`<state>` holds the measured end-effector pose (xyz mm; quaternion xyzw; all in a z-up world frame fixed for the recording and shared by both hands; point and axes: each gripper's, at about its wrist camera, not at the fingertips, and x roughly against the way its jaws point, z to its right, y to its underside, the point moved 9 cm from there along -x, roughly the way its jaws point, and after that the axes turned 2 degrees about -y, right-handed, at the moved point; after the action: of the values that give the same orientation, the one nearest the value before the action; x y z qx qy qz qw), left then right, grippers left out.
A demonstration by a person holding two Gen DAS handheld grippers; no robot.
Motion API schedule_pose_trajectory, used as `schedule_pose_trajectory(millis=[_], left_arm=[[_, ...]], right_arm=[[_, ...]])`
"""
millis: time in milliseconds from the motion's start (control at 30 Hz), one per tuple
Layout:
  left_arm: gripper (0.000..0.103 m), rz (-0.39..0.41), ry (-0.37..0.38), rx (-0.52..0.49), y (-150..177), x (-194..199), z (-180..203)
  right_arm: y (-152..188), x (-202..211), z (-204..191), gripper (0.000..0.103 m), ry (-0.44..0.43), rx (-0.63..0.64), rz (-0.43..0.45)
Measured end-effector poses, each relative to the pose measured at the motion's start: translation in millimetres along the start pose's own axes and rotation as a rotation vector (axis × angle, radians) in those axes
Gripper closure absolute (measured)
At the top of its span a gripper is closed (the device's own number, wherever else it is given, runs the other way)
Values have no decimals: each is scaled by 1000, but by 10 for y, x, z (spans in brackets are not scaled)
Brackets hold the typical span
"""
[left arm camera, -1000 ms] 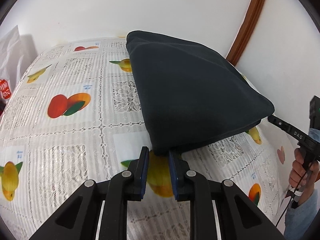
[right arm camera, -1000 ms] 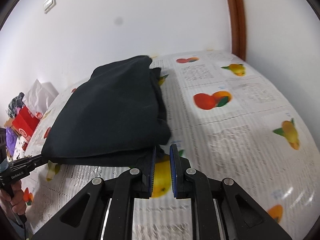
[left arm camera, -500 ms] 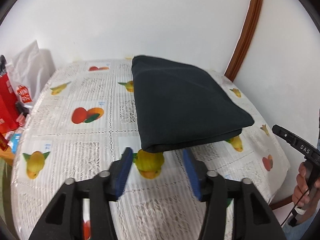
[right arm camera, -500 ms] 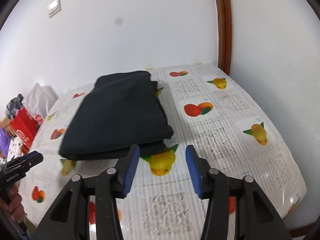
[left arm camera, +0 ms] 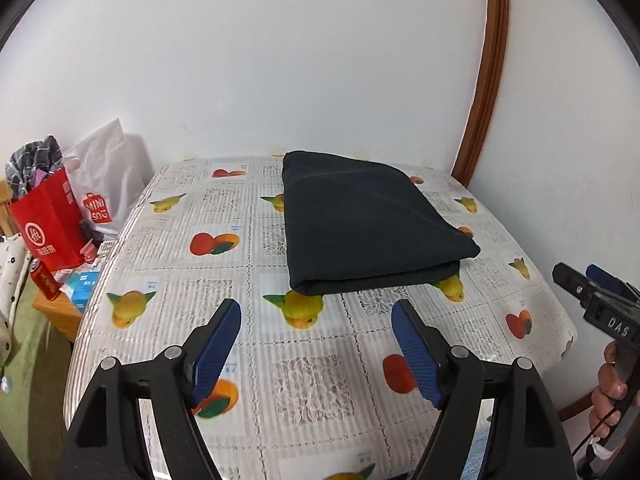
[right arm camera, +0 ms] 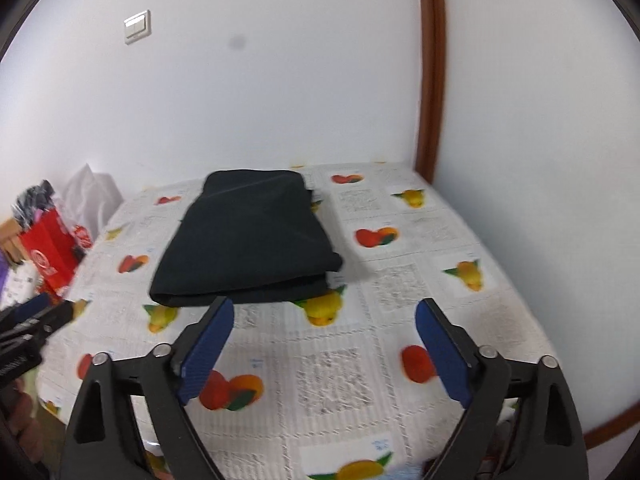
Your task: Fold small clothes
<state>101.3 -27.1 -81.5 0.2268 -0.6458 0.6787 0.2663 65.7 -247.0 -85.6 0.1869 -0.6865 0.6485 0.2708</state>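
My left gripper (left arm camera: pixel 316 342) has just been opening and its blue pads now stand spread with nothing between them, only the fruit-printed white tablecloth (left arm camera: pixel 320 376) showing in the gap. My right gripper (right arm camera: pixel 324 344) has likewise just been opening and stands spread and empty; in the left wrist view it pokes in at the right edge, a hand (left arm camera: pixel 614 388) on its handle.

The folded dark, near-black cloth garment (left arm camera: pixel 368 224) lies flat on the tablecloth in the upper middle of both frames, a thick rectangular packet with its doubled edge toward me, apart from both pairs of pads.

I judge this fold is finished and I am at the release-and-retreat step. If another piece is to be folded, the next move calls for fetching it and laying it flat on the bare cloth beside this packet without nudging it.

At the left edge, off the table, a red paper shopping bag (left arm camera: pixel 50 220) stands with checked fabric sticking out of its top; a white plastic bag (left arm camera: pixel 108 184) sits behind it, contents hidden.
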Motion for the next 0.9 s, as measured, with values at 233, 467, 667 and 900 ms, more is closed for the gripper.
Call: schedule_pose_trajectory(millis=[233,467,667,900], left_arm=[[21,-13,-5,-16,140,136,15],[19,6,-26,-21,163,218,14],[19,17,-38,-29,158,257,18],[19,20,-30,-19,164,286,9]], right_arm=[[124,248,48,5,81,32,18],[174,345,66,4,72,5,6],[233,329,69,4,67,-4,-16],[268,322,62,4,76,-1,-30]])
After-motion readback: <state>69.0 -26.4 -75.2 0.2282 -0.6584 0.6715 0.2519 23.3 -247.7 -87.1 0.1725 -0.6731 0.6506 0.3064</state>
